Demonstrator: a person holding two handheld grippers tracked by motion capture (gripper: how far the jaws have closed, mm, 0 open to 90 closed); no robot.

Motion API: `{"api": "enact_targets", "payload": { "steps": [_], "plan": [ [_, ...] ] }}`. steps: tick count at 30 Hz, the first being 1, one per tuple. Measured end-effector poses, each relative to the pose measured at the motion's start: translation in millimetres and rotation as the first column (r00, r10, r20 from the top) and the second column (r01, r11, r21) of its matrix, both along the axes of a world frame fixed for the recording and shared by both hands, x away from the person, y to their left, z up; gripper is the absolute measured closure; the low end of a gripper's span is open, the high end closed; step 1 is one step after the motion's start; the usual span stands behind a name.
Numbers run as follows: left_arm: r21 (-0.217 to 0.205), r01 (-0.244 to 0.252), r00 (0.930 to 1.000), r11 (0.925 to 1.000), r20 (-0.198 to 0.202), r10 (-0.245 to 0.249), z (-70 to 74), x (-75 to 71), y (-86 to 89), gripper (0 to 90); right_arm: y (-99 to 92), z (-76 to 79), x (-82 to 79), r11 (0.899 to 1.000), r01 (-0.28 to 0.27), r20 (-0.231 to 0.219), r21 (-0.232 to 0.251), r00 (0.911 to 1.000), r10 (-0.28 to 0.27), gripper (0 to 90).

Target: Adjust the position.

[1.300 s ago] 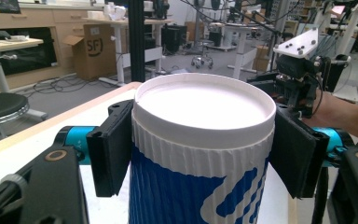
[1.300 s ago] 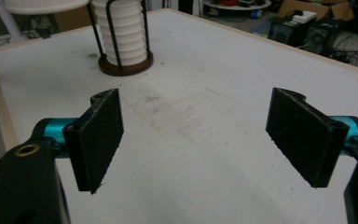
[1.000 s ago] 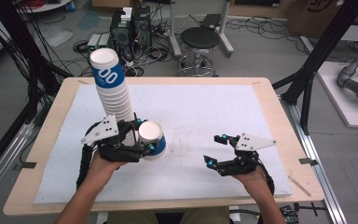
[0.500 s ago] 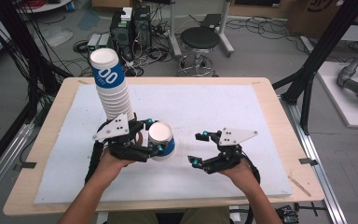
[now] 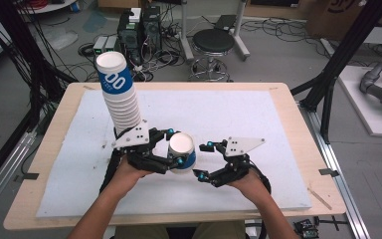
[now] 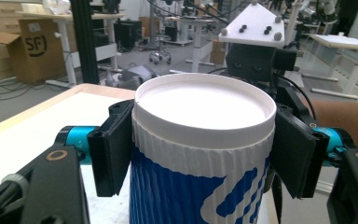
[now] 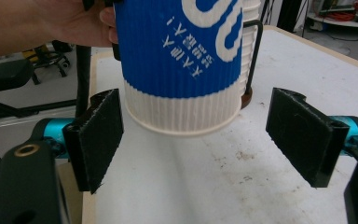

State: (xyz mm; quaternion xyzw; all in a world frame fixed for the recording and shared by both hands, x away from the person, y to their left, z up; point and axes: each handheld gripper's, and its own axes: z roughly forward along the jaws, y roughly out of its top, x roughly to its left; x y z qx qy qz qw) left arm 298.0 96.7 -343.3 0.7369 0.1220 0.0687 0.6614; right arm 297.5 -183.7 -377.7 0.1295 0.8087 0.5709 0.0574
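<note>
- The bench (image 5: 298,129) has a white foam sheet (image 5: 238,119) covering most of its top.
- A tall stack of paper cups (image 5: 122,99), blue and white, stands on the sheet at far left, leaning a bit.
- Left tool (image 5: 174,147) is clamped on a single blue-and-white ribbed paper cup (image 5: 182,152), pads on both sides just under the rim, cup lifted off the sheet near the middle.
- Right tool (image 5: 204,160) is just right of that cup, pads wide apart, with the cup's bottom between them but not touching.
</note>
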Motion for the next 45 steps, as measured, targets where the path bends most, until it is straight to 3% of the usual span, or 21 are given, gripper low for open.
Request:
{"api": "enact_targets", "payload": {
  "steps": [5, 13, 19, 25, 32, 34, 36, 37, 45],
  "plan": [
    [0.001, 0.027, 0.9996, 0.9996, -0.003, -0.027, -1.7, 0.0, -7.1, 29.3, 3.3, -1.1, -0.2, 1.0, -0.03, -0.013, 0.0, 0.9995, 0.03, 19.3],
    [-0.013, 0.061, 0.9981, 0.998, -0.008, -0.061, -4.3, 2.7, -16.3, 29.5, 8.0, -4.1, 1.3, 0.999, -0.035, -0.001, 0.012, 0.9994, 0.035, 17.1],
    [-0.016, 0.08, 0.9968, 0.9967, 0.006, -0.08, -3.6, 1.6, -18.6, 29.7, 11.4, -6.3, 1.9, 0.998, -0.059, -0.003, 0.01, 0.9983, 0.059, 17.3],
    [-0.029, 0.08, 0.9968, 0.9964, 0.011, -0.079, -2.7, 1.0, -16.8, 30.4, 7.7, -3.1, 0.8, 0.998, -0.068, 0.025, 0.012, 0.9974, 0.068, 26.3],
    [-0.009, 0.069, 0.9976, 0.9976, -0.009, -0.069, -4.7, 0.0, -18.0, 30.0, 5.8, 3.4, 0.7, 0.995, -0.071, 0.043, -0.069, 0.9963, 0.074, 31.7],
    [0.009, 0.045, 0.9989, 0.999, -0.017, -0.044, -4.9, -0.5, -18.6, 26.1, 5.6, 4.9, 0.7, 0.992, -0.075, 0.042, -0.099, 0.996, 0.079, 31.8],
    [0.012, 0.019, 0.9981, 0.9997, -0.058, -0.018, -5.4, 0.2, -17.5, 15.0, 4.6, 6.0, 0.6, 0.991, -0.079, 0.037, -0.109, 0.9959, 0.083, 31.8],
    [0.016, 0.021, 0.9975, 0.9997, -0.068, -0.02, -5.8, 0.8, -16.2, 13.9, 3.4, 6.7, 0.9, 0.99, -0.077, 0.039, -0.115, 0.9958, 0.082, 31.8],
    [0.046, 0.024, 0.9966, 0.9987, -0.08, -0.021, -6.0, 0.3, -6.2, 13.8, -5.2, 12.6, 2.8, 0.987, -0.071, 0.039, -0.142, 0.9962, 0.078, 31.8]
  ]
}}
